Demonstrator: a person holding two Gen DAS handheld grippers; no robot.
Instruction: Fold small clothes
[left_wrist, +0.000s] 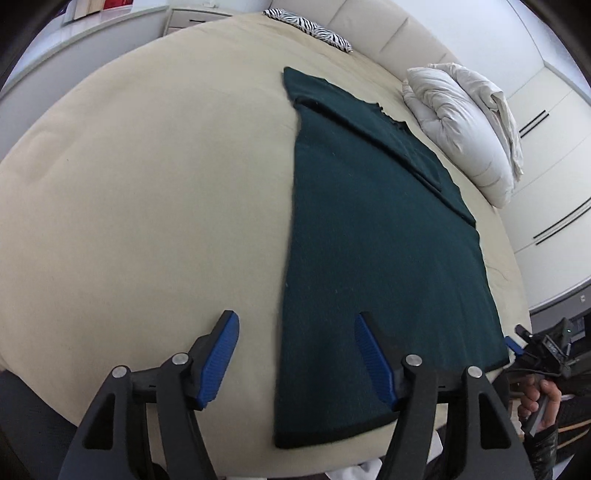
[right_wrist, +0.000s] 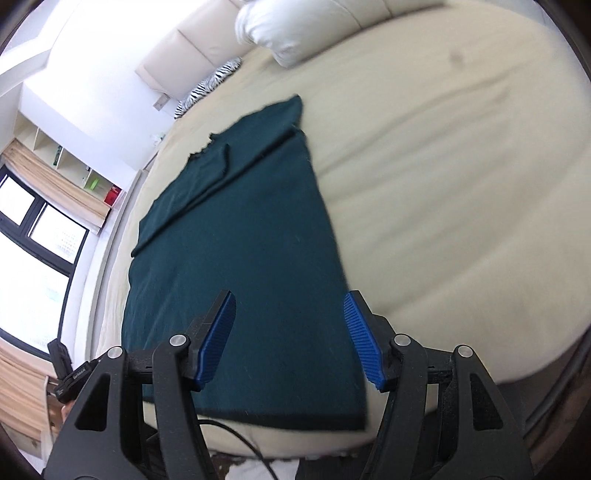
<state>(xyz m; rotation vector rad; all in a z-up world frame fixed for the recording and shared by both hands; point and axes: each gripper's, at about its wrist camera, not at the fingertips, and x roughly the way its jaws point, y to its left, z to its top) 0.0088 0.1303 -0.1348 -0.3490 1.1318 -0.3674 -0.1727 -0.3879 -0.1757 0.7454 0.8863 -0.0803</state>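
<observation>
A dark green garment (left_wrist: 373, 240) lies flat on the beige bed (left_wrist: 147, 203), both long sides folded in to form a long strip, hem toward me. It also shows in the right wrist view (right_wrist: 243, 251). My left gripper (left_wrist: 297, 363) is open, hovering over the hem's left corner, one finger on each side of the garment's left edge. My right gripper (right_wrist: 290, 341) is open, hovering over the hem's right corner. The right gripper also shows at the garment's far hem corner in the left wrist view (left_wrist: 517, 345), held by a hand. Neither holds cloth.
A white pillow with a crumpled duvet (left_wrist: 461, 129) lies beyond the garment near the padded headboard (left_wrist: 388, 33). A zebra-striped cushion (left_wrist: 310, 27) sits at the far end. Wardrobe doors (left_wrist: 554, 184) stand right; a window (right_wrist: 33, 240) and shelves (right_wrist: 74, 162) left.
</observation>
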